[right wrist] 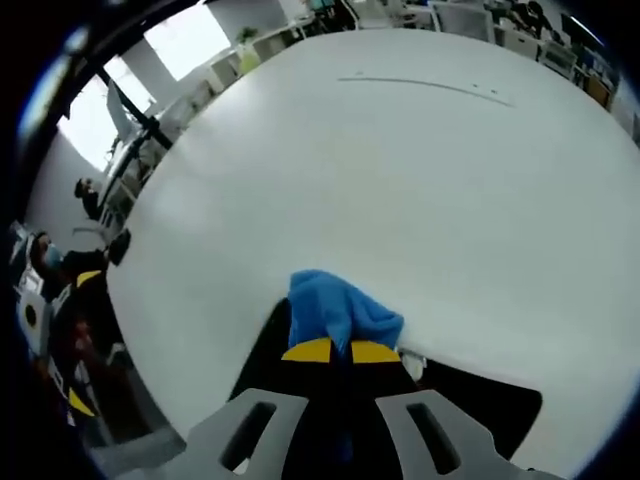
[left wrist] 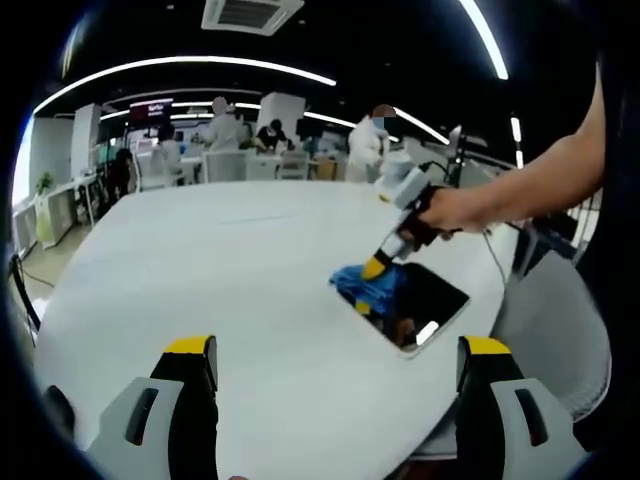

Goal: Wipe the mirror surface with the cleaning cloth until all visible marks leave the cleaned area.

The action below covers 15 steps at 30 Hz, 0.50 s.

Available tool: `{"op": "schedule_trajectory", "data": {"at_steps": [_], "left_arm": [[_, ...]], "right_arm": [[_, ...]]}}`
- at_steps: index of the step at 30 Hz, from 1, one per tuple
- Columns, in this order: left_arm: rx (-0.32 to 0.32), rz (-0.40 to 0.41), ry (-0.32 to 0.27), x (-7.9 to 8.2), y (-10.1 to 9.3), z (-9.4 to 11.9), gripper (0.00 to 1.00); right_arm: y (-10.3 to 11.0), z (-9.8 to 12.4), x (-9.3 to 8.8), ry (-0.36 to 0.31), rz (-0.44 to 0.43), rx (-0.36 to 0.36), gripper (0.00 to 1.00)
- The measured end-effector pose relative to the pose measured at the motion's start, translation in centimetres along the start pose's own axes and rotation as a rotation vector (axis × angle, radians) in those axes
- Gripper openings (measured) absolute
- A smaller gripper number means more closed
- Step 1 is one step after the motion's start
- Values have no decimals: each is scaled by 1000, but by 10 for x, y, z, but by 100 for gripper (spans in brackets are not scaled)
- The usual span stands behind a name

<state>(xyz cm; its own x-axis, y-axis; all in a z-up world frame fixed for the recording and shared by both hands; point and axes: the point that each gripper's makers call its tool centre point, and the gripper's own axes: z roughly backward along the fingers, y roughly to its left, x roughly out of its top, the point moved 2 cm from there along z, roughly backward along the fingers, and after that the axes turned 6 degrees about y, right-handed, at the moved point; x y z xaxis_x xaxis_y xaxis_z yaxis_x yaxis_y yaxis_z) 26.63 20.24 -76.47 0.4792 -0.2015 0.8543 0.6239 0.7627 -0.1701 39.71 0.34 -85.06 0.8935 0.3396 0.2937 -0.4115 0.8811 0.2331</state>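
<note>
Broadly, the left gripper view looks across a large white table [left wrist: 230,290] with a rounded edge, its top bare apart from a dark rectangular mirror [left wrist: 425,305] lying flat near the right edge. The left gripper [left wrist: 338,365] rises from the bottom with its 2 yellow-tipped jaws standing wide apart and nothing between them, well short of the mirror. Over the mirror, the right gripper [left wrist: 372,270] comes in from the right, held by a person's hand [left wrist: 455,210] on a bare forearm, and its yellow tips pinch a blue cleaning cloth [left wrist: 368,288] that rests on the mirror's near-left corner. The glass reflects a bright patch of ceiling light. Behind the table is an open office: long ceiling light strips [left wrist: 200,68], a ceiling vent [left wrist: 250,12], white desks and chairs, and several people in white standing far back.

Next, the right gripper view looks down along that gripper's own jaws, clenched together on the cleaning cloth, which bunches up just ahead of the yellow tips. The cloth sits at the mirror's far edge, where dark glass meets the white tabletop. Beyond it the table spreads pale and plain, with a faint thin line [right wrist: 430,86] near the far side. A bright window [right wrist: 185,40] and desks show at the upper left.
</note>
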Motion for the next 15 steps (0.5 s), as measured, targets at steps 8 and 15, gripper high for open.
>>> {"op": "schedule_trajectory", "data": {"at_steps": [8, 15], "left_arm": [[2, -8, -1, 2, -1, 2, 100], [6, -11, -9, 5, -2, 2, 100]], "right_arm": [[4, 1, -6, -48, -4, -24, 0], [18, 7, -35, -41, 51, -20, 0]]}}
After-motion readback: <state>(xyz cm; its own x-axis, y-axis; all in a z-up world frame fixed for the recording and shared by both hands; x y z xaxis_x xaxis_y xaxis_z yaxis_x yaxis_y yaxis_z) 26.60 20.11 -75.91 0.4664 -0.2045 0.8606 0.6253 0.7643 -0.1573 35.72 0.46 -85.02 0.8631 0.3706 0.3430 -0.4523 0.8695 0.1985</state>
